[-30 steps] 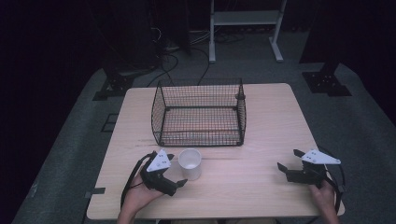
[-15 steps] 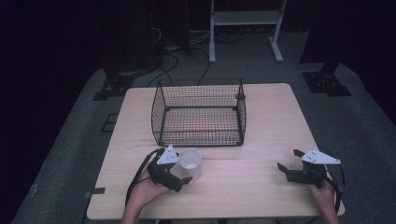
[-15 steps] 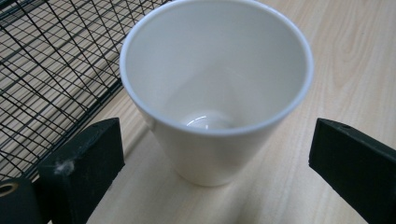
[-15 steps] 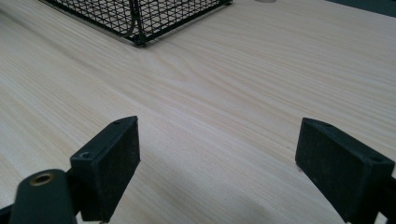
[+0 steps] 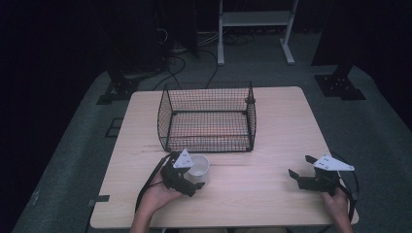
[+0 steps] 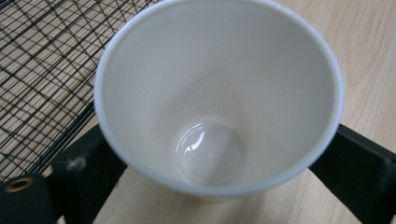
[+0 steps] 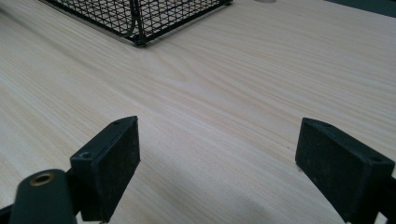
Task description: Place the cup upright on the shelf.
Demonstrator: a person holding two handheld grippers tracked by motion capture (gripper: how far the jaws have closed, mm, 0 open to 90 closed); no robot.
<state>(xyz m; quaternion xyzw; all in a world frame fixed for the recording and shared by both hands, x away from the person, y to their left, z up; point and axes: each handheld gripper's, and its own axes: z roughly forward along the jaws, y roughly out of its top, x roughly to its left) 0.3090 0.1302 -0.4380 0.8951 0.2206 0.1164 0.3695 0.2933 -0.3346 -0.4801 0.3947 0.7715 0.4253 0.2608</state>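
A white paper cup (image 5: 199, 166) stands upright on the wooden table (image 5: 272, 141), just in front of the wire basket (image 5: 207, 116). My left gripper (image 5: 193, 174) is open, with one jaw on each side of the cup. In the left gripper view the empty cup (image 6: 215, 93) sits between the two black jaws of the left gripper (image 6: 217, 156), and I cannot tell whether they touch its wall. My right gripper (image 5: 300, 167) rests near the table's front right, open. Only bare wood lies between the jaws of the right gripper (image 7: 217, 154).
The black wire basket is empty and stands at the middle back of the table; its corner (image 7: 135, 23) appears in the right gripper view and its mesh (image 6: 42, 70) lies left of the cup. A white stand (image 5: 255, 29) and cables lie on the floor behind.
My left gripper has slid right and forward, so that the cup now stands between its jaws. The right gripper has not moved.
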